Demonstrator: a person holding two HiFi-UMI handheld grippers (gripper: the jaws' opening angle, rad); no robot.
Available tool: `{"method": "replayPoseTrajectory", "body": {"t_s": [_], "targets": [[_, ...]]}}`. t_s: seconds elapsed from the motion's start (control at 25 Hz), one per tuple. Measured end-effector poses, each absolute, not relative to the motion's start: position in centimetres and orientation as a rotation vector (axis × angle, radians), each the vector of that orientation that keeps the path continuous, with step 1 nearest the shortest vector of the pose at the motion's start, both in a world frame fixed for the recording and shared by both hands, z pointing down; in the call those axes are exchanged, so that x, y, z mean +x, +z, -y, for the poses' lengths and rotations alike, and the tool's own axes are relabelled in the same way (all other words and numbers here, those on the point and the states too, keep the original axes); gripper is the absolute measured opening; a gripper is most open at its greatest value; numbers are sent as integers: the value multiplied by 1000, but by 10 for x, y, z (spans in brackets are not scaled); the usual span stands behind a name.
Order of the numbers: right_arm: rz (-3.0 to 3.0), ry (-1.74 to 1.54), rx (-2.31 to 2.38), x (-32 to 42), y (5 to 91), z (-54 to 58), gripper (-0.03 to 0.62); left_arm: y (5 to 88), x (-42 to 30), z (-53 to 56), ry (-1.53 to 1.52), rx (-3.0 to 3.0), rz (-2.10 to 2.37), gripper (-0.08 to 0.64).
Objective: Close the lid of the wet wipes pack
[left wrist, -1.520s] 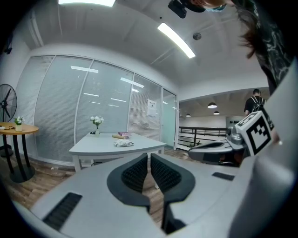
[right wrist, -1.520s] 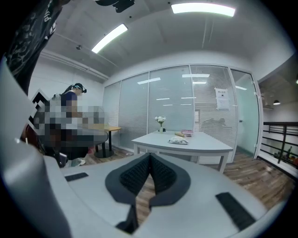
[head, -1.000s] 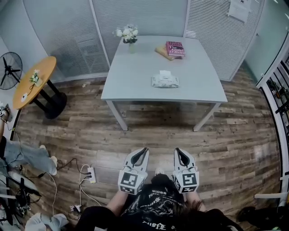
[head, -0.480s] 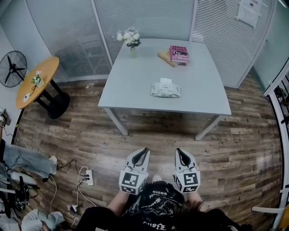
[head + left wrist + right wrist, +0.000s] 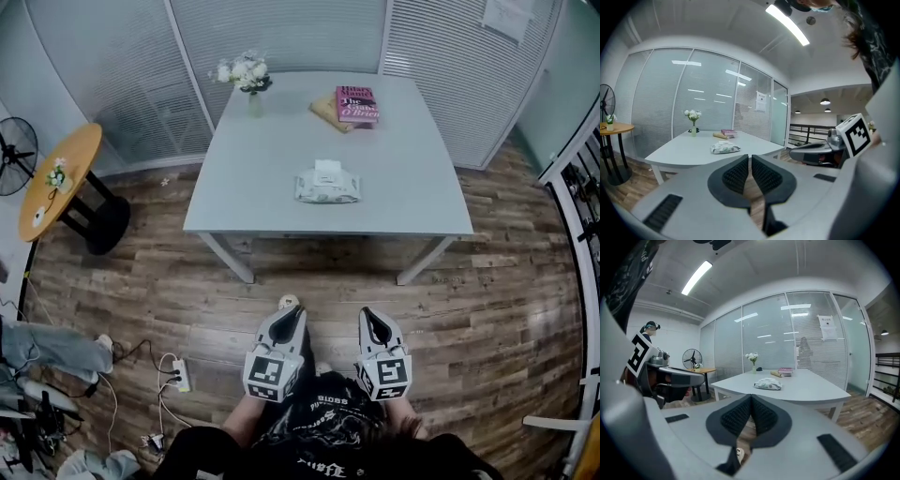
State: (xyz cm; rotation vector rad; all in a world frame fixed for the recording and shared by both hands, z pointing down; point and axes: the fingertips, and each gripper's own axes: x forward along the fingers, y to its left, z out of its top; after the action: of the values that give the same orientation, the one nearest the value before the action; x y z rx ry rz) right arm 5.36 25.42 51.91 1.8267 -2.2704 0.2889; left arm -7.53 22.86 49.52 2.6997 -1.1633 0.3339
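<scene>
One grey worktop (image 5: 281, 178) stands well ahead, so the left tool (image 5: 296, 313) and right tool (image 5: 367, 313) sit low by the person's waist, jaws together on nothing, probably just being carried. The wet wipes pack (image 5: 327, 186) lies mid-worktop near the front edge, within easy approach, its lid (image 5: 327, 168) seemingly up.

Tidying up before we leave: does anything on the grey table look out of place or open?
Only the wet wipes pack near the front of the table: its lid stands flipped open. The vase is upright, the books stacked.
</scene>
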Motion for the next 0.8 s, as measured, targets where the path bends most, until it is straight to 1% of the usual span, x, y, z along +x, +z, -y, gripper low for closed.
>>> {"method": "replayPoseTrajectory", "body": {"t_s": [0.36, 0.8], "targets": [[2187, 308, 1926, 77, 520, -164, -2, 498, -38, -116, 318, 2763, 1013, 23], [2105, 348, 1960, 76, 515, -22, -2, 493, -31, 48, 296, 2803, 886, 23]]}}
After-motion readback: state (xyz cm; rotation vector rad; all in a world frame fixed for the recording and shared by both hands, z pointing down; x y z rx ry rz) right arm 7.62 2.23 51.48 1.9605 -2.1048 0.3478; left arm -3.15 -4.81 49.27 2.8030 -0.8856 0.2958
